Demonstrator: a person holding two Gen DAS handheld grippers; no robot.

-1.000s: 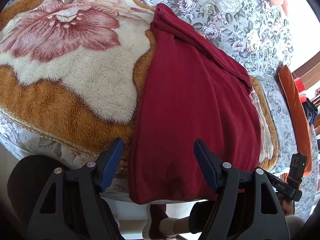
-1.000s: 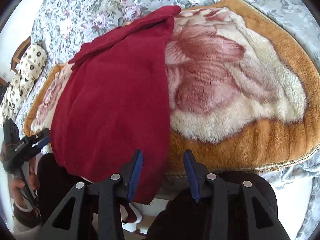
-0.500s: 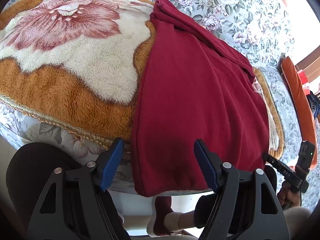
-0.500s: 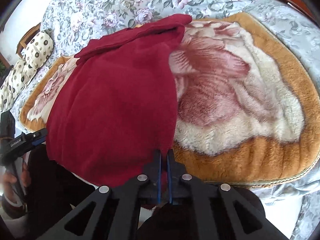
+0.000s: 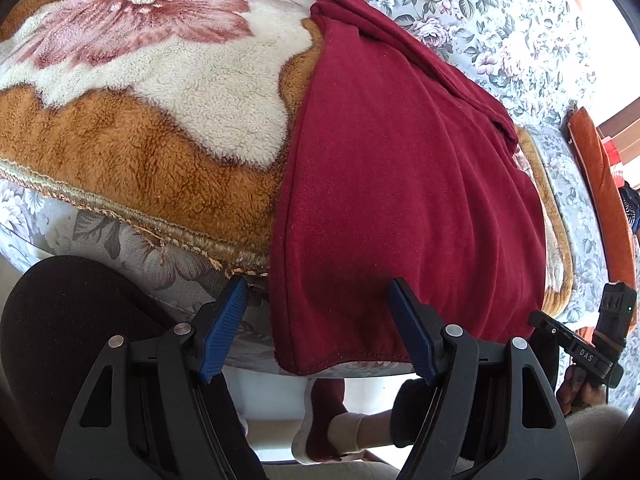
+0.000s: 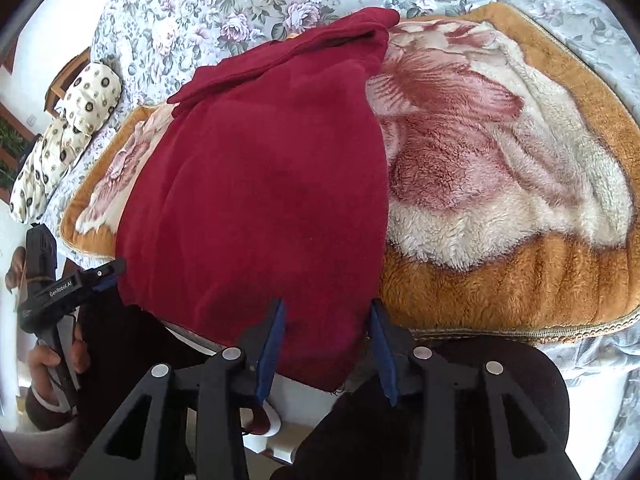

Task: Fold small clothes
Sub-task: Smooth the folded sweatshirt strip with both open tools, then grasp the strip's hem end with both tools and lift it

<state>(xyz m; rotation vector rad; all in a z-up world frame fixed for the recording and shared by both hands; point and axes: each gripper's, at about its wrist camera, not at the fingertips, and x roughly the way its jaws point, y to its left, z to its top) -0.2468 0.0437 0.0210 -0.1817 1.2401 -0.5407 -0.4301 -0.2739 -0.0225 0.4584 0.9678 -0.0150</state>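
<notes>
**Both claws open at the hem of the red garment**

Nearest, the left claw (image 5: pixel 320 328) stands wide, its blue pads straddling the near left corner of the red garment (image 5: pixel 400 184) without pinching it. The right claw (image 6: pixel 326 346), which was shut at the hem half a second ago, has opened to a middling gap around the near right corner, so that grip is gone and must be retaken before any fold. The garment's hem hangs just over the bed's near edge; its body lies flat on the plush blanket (image 5: pixel 140 128), with a folded band at the far end. Beyond lies the floral bedcover (image 6: pixel 208 8).
</notes>
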